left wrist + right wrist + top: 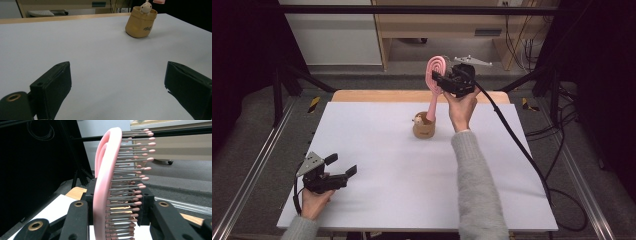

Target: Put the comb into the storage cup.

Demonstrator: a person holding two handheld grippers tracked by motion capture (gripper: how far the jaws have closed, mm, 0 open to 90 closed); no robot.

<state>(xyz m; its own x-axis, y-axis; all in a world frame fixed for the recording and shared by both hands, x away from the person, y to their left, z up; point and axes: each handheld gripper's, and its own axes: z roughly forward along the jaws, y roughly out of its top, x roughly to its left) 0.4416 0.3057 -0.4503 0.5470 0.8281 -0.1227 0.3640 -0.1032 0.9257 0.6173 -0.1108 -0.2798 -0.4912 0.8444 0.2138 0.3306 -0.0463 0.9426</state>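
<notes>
1. Our right gripper [443, 80] is clamped on the head of the pink hairbrush [436, 75] — in the right gripper view the jaws press on both sides of the brush [106, 185], one on its pink back, the other on the bristle side.
2. We hold the brush upright above the far middle of the white table [402, 175], its handle running down into the small tan pouch [424, 129] that stands there.
3. Our left gripper [343, 166] rests low at the near left of the table, well apart from the pouch, jaws spread wide with nothing between them — only bare tabletop [100, 62].
4. Hard to make out: the handle's lower end is hidden inside the pouch; a small pale figure [145, 7] sits at the pouch's [140, 25] rim, too small to identify.
</notes>
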